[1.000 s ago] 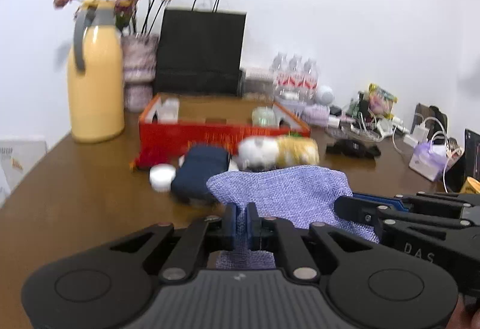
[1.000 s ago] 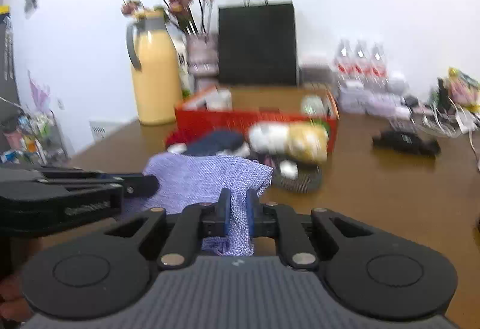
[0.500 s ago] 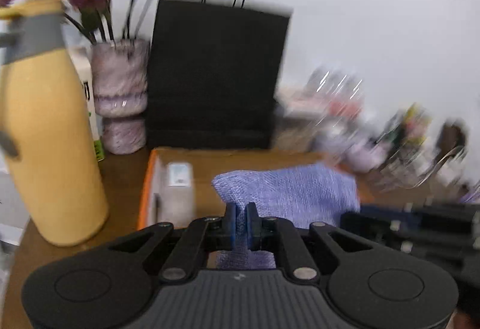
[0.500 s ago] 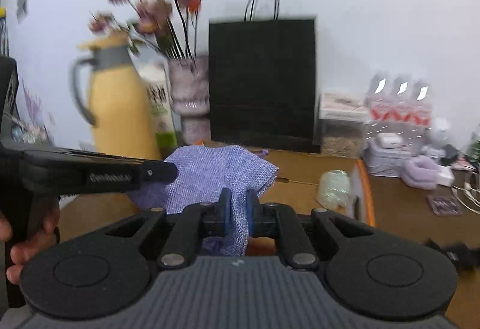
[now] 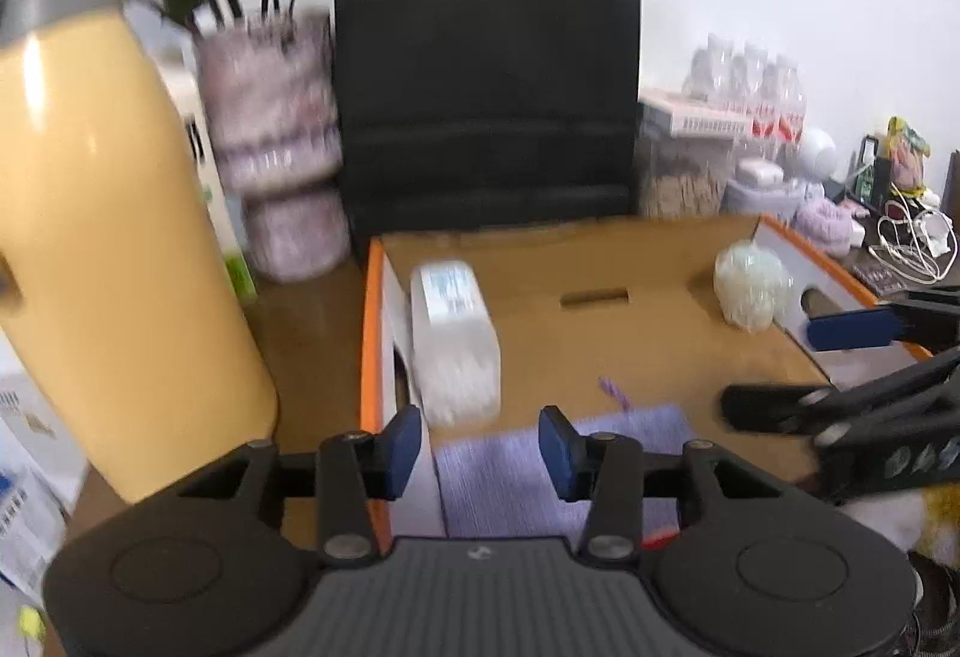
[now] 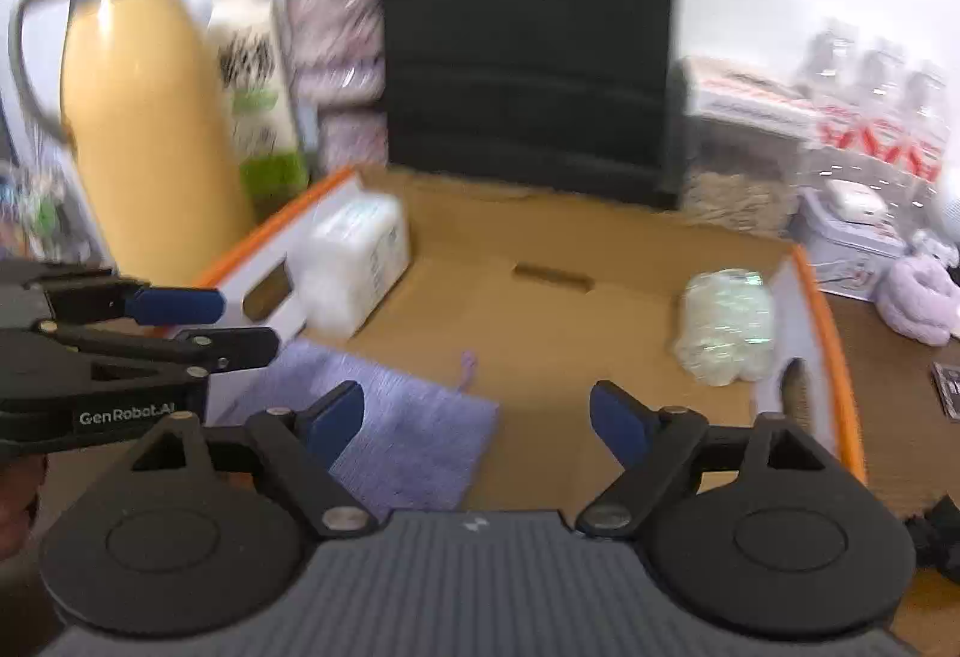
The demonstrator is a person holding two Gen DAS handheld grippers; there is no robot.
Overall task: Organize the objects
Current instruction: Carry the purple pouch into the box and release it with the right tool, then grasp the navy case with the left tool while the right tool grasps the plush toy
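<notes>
Nearest to me, my left gripper (image 5: 474,444) has its jaws partly apart and my right gripper (image 6: 477,417) has them wide; both have just been opening, and the pads press on nothing. Under them the purple cloth pouch (image 6: 396,417) lies flat on the cardboard floor of the orange-rimmed box (image 5: 371,333), at its near edge toward the near left corner, so I judge that this piece is now put away. Further in, a white packet (image 5: 453,339) leans along the left wall of the box, and a clear plastic bundle (image 6: 723,324) sits against the right wall; the middle of the box floor is bare. Behind the box, near the far edge of the table, stand a yellow jug (image 5: 102,213), a vase (image 5: 273,141) and a black paper bag (image 5: 486,69). Whether other things wait outside the box I cannot tell from these views, so I suppose the organizing is only partly done.
</notes>
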